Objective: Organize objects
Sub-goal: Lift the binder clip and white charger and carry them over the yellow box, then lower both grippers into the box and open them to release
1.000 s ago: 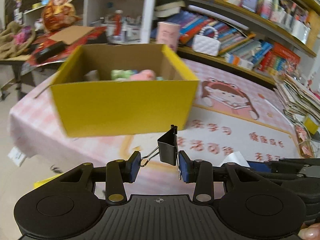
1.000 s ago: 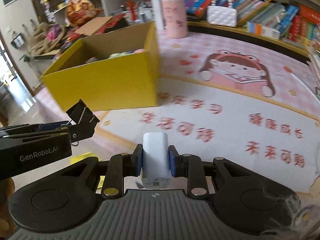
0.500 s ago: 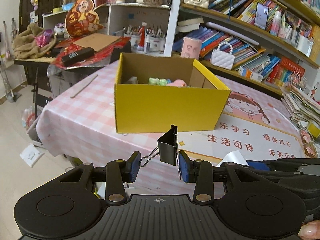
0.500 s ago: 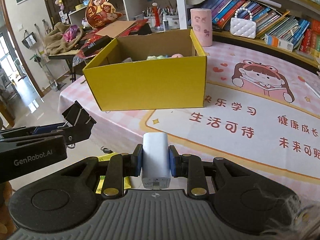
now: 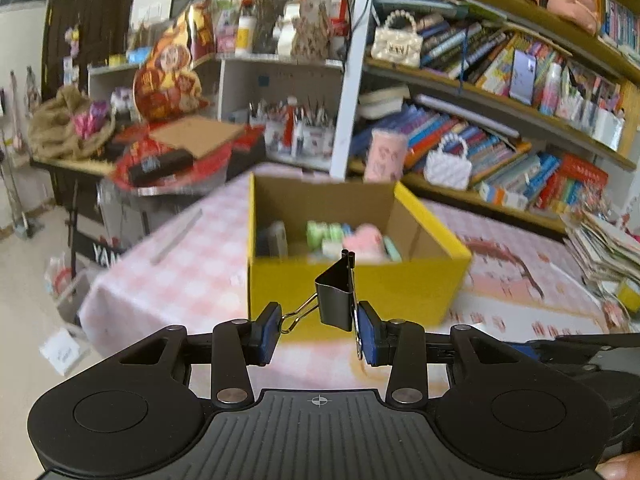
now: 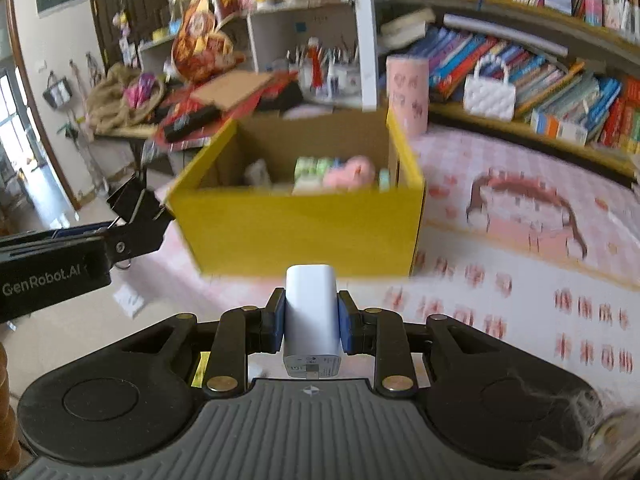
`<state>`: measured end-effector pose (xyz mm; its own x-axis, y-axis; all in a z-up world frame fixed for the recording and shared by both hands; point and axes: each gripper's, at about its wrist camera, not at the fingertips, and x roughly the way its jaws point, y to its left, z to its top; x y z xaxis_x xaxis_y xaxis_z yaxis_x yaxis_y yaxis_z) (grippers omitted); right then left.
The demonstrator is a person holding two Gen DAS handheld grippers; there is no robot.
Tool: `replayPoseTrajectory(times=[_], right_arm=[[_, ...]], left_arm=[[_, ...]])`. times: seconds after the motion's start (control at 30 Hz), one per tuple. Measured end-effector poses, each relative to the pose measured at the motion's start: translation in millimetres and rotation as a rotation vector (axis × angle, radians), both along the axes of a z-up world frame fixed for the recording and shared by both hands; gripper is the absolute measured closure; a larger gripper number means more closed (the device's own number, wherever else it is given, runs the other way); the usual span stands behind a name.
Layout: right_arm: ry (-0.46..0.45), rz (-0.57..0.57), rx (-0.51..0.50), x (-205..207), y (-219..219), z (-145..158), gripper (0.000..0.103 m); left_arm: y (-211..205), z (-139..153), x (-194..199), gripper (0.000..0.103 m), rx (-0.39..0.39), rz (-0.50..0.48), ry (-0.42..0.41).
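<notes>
Bookshelves (image 5: 500, 92) crammed with colourful books fill the far right of the room. Nearer lies a table under a pink-and-white checked cloth (image 5: 188, 264), its right part covered by a pink cartoon mat (image 6: 520, 240). On the cloth stands an open yellow cardboard box (image 5: 352, 292) with plain brown inner walls; blurred green and pink things (image 5: 348, 236) lie on its floor (what they are cannot be made out). A pink cylindrical holder (image 6: 408, 96) stands just beyond the box's far right corner, and a white quilted handbag with a bead handle (image 6: 490, 94) sits on the low shelf further right.

The left gripper (image 5: 318, 330) is closed on a black metal binder clip (image 5: 336, 300): one blue pad presses a wire handle, the other the clip's right side, and the clip hangs in the air near the box's front wall. The right gripper (image 6: 311, 320) is clamped on a small white rounded charger block (image 6: 311, 312), held upright between its blue pads, also on the near side of the box and clear of the table.
</notes>
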<state>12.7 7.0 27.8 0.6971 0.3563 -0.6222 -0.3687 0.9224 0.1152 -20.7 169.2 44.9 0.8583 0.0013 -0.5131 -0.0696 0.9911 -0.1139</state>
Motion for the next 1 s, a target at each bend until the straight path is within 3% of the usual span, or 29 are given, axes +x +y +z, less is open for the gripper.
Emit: replayPoseTrajectory(times=[0.27, 0.47, 0.57, 0.8, 1.0], right_arm=[[-0.125, -0.013, 0.057, 86.7, 0.6, 34.9, 0.078], [-0.116, 0.025, 0.052, 152.8, 13.8, 32.7, 0.078], [-0.118, 0.033, 0.038, 179.0, 22.1, 27.0, 0.078], [-0.007, 0.125, 0.021, 228.5, 44.6, 4.0, 0.078], [0.063, 0.171, -0.005, 246.2, 57.6, -12.3, 0.078]], left_arm=[[-0.3, 10.6, 75.6, 0.064, 0.057, 0.041, -0.048], [-15.8, -12.2, 126.1, 0.064, 0.135, 0.049, 0.037], [-17.7, -23.7, 141.6, 0.064, 0.130, 0.068, 0.090], [-26.7, -35.5, 163.0, 0.064, 0.175, 0.084, 0.154], [-29.9, -43.5, 170.5, 0.064, 0.184, 0.126, 0.189]])
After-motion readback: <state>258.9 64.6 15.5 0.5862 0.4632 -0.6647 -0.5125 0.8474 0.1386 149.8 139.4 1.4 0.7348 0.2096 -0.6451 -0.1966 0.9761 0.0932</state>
